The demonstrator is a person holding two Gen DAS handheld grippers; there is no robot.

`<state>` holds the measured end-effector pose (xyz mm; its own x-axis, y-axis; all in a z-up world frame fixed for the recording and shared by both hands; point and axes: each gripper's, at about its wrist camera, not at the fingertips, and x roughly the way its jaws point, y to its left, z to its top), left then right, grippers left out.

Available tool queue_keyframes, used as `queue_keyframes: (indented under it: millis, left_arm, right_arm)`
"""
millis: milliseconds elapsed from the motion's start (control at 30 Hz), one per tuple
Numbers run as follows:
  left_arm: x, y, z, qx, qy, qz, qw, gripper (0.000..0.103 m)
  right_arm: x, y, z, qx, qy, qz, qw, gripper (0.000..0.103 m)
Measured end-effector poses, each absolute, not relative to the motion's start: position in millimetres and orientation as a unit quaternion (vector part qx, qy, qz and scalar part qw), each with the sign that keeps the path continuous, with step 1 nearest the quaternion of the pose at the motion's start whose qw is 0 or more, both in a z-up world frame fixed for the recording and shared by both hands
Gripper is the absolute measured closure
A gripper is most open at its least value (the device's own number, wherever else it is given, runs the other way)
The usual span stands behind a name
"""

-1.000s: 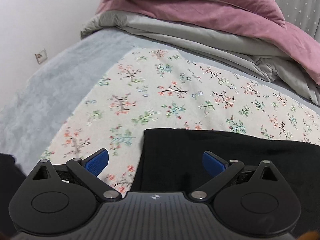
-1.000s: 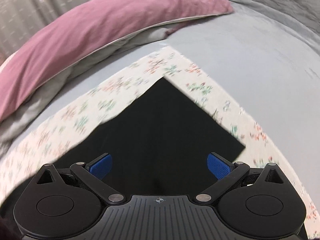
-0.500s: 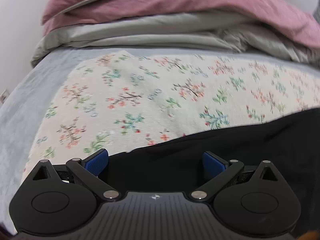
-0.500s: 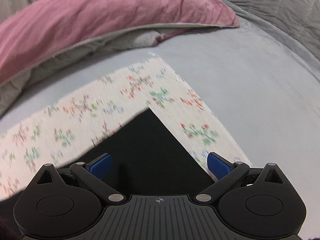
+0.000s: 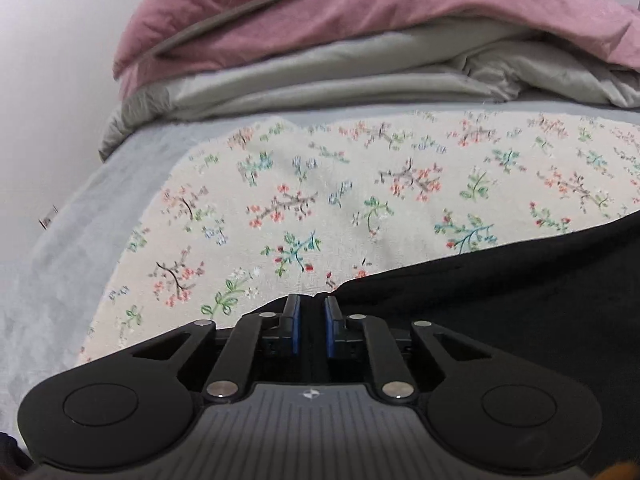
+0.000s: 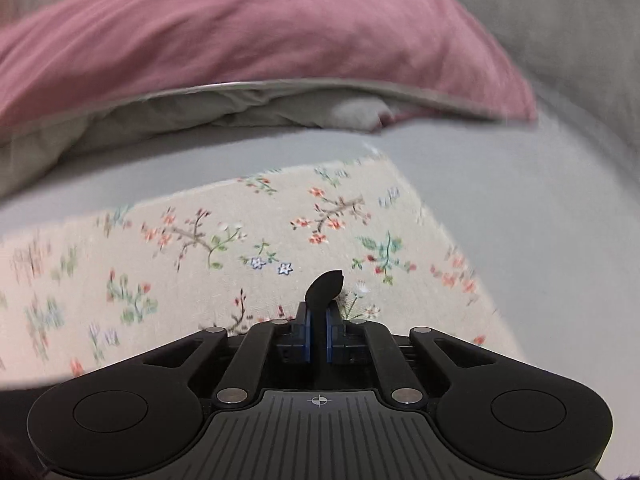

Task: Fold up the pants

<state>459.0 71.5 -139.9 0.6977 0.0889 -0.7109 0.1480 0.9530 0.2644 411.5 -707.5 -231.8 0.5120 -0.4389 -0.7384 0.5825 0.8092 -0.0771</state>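
Floral cloth (image 5: 360, 184) on bed: your left gripper (image 5: 308, 316) is closing on the pants (image 5: 520, 288) edge, right gripper (image 6: 318, 320) pinches a corner; folding barely started.

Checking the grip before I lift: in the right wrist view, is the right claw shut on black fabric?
Yes, a fold of the black pants sticks up from between the right claw's closed blue pads.

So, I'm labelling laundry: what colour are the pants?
Plain black pants, clearest in the left wrist view, lying on the floral cloth.
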Motion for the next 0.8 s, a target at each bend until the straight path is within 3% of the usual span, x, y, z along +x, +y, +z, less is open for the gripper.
queue_keyframes:
  millis: [267,433,533,667,800]
  left_arm:
    - [409,88,-85,0.082,0.309,0.0,0.947,0.08]
    - [333,125,-47,0.008,0.257,-0.012,0.966,0.08]
    - [280,154,-52,-0.026,0.258,-0.016,0.966,0.08]
    - [238,177,-90,-0.02,0.316,-0.009,0.949,0.078]
    - [225,212,-110,-0.104,0.382,-0.039,0.918,0.068]
  right_arm:
    - [326,-703,-149,0.079,0.32,-0.29,0.899,0.099]
    - [230,-679,-81,0.077,0.256,-0.276,0.923,0.099]
    - [148,-652,-57,0.095,0.221,-0.266,0.933,0.099]
    - [43,-617,-76,0.139,0.227,-0.258,0.929,0.099]
    - [-9,-612,-134,0.191,0.301,-0.26,0.897,0.098]
